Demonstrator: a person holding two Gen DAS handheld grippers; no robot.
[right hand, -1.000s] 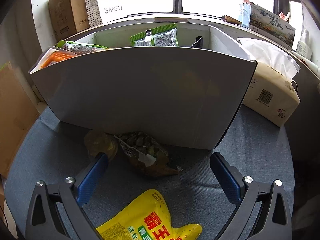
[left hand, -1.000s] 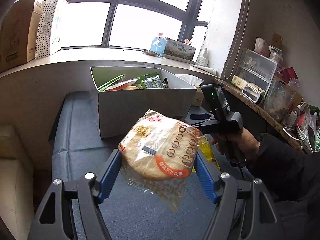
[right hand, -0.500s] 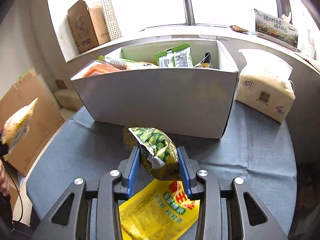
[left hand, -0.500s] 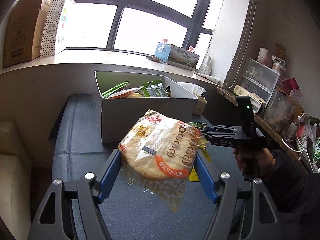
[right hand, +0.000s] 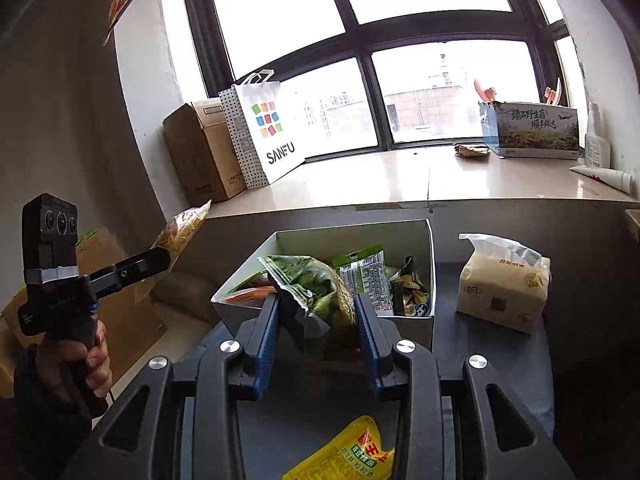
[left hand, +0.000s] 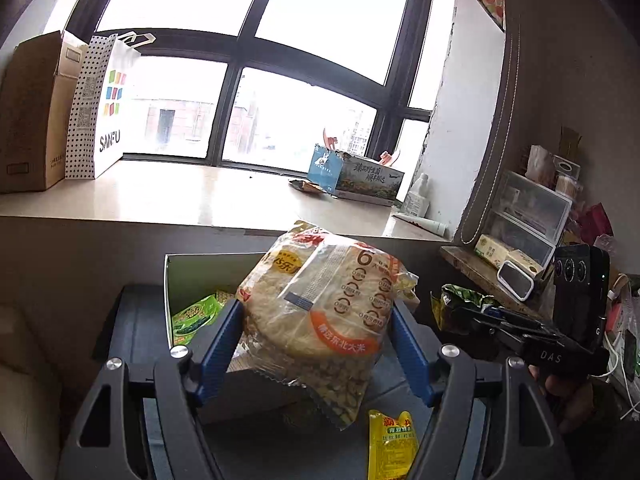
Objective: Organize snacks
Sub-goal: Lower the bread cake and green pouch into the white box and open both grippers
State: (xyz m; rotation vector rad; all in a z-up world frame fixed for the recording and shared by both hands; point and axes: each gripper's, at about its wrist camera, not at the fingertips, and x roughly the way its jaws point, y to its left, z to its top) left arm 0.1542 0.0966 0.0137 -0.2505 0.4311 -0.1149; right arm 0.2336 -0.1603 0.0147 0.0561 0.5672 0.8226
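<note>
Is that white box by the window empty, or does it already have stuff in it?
Partly filled. The white box is open-topped, and several snack packets lie inside.

A large dark-framed window point(right hand: 400, 40) fills the far wall with bright daylight above a pale sill point(left hand: 160, 196), a cluttered shelf point(left hand: 532, 216) at right.

Daylight enters through the large window point(left hand: 280, 80), whose panes are overexposed to near white across the upper centre of both views. A bright glare is reflected from the windowsill point(right hand: 420, 176). The lower frame is left comparatively dim, with the foreground backlit. Strong fisheye curvature is seen toward the edges, and all 4 corners are vignetted to black. Focus is sharp throughout.
</note>
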